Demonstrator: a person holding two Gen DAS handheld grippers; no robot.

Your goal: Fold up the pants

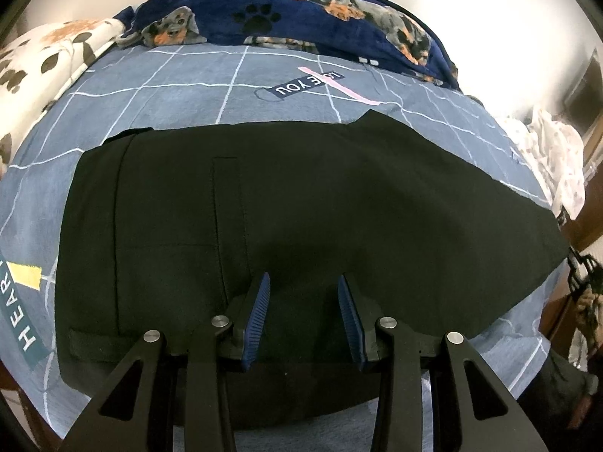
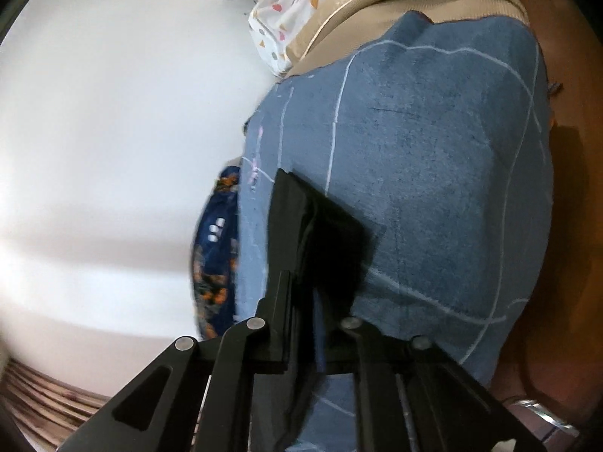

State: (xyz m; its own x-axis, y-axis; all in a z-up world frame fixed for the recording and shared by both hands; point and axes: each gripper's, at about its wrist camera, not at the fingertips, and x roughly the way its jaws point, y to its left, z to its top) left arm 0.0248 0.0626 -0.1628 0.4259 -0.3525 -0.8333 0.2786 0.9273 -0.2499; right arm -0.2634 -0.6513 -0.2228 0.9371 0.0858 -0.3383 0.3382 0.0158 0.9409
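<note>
Pants flat on bed, right jaws gripping dark cloth

Left wrist view: black fabric pants [image 1: 301, 207] lie spread flat across the blue-grey bedsheet w/ white grid lines [image 1: 188, 94], waistband end toward left, a stitched pocket seam showing near centre-left. Left gripper [image 1: 304, 282] hovers over the near edge of the pants; its blue ribbed pads stand apart w/ nothing between them, so jaws released. Behind the pants, a navy fleece blanket w/ dog and paw prints [image 1: 294, 11] is bunched along the far side of the bed. A cream blanket w/ brown paw marks [image 1: 49, 56] sits at far left. White patterned cloth [image 1: 554, 158] lies at far right.

Right wrist view: frame rolled sideways and a bit blurred. Right gripper [image 2: 312, 293] has its jaws clenched on a fold of the black cloth [image 2: 335, 241], over the same sheet. White cloth w/ coloured shapes [image 2: 279, 11] up top, next to a tan mattress edge [image 2: 395, 3].
</note>
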